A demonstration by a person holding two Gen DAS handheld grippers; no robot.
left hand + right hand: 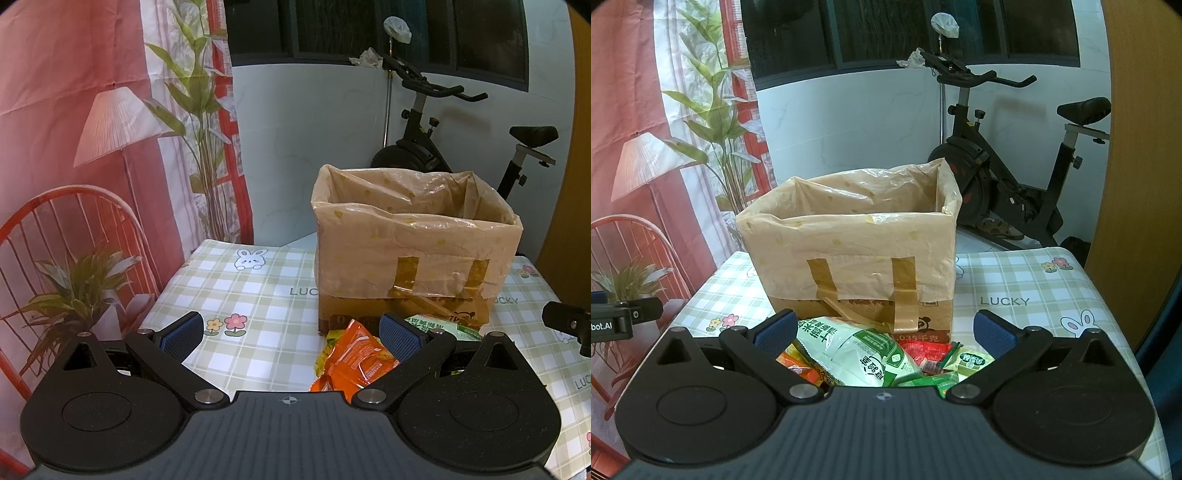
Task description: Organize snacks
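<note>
Left of the lined cardboard box [857,254], the left gripper [291,332] hangs spread and empty, the orange packet [354,360] and the large green bag [857,354] lie heaped at the box's front, likely light, crinkly and slippery, best pinched at a sealed edge, and the right gripper [886,334] gapes empty over them.

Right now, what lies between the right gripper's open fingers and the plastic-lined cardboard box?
Snack packets: a large green-and-white bag and small red and green packets, seen in the right wrist view.
</note>
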